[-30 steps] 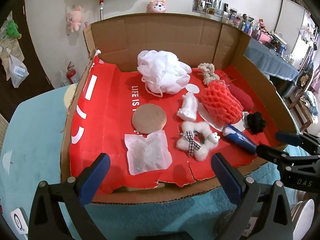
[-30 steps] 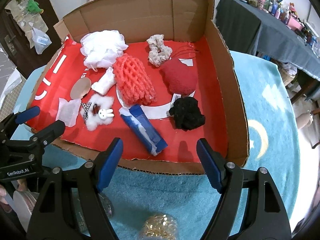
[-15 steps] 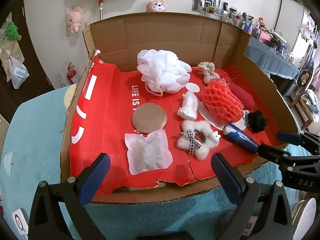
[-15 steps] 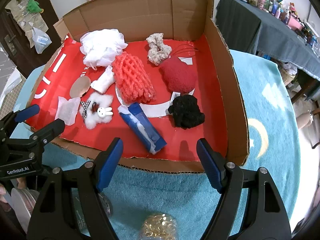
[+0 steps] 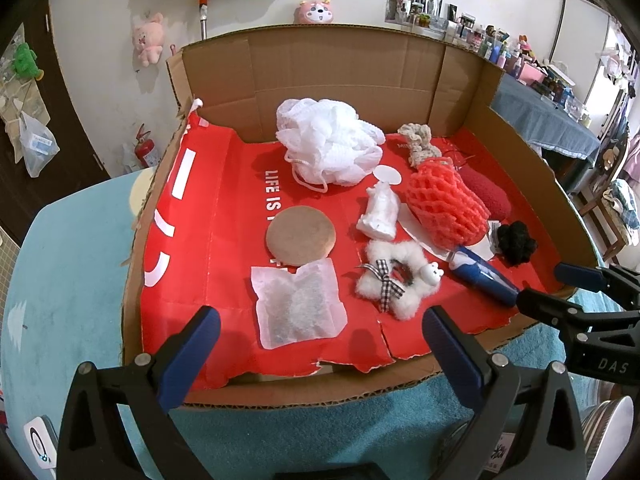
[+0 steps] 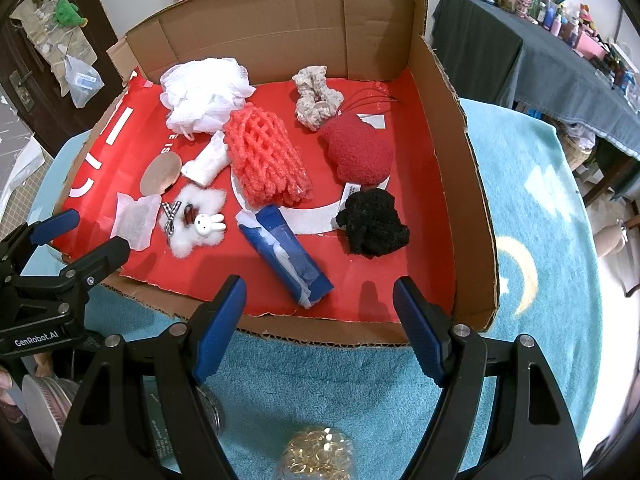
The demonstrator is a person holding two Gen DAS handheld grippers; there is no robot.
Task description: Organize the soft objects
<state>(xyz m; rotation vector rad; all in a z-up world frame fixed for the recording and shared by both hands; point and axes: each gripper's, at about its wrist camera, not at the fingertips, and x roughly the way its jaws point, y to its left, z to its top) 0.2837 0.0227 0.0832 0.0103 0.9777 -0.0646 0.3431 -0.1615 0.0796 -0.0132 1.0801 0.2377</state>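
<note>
Hovering at the near edge of the cardboard box [image 5: 320, 76], we hold the left gripper [image 5: 320, 344] and the right gripper [image 6: 318, 308] with jaws spread wide and nothing between them, both short of the red liner [image 5: 224, 216]. The soft things all lie inside the box: the white mesh puff [image 5: 328, 146] at the back, the orange foam net [image 6: 264, 156] in the middle, the red plush [image 6: 358, 152] and the black scrunchie [image 6: 374, 222] toward the right wall, the blue roll [image 6: 286, 254] nearest the right gripper, and the fluffy white clip [image 5: 394, 278] beside the gauze pouch [image 5: 298, 308]. We judge 2 risks: the items crowd together, so a wide grab at the foam net could drag the white bundle [image 5: 380, 212] touching it, and the thin pouch may slip out or lift the torn liner edge. Readable writing: "LIFE IS" on the liner, "DAS" and "GenRobot.AI" on the gripper bodies; the plush's tag is probably printed, but too small to read.
</note>
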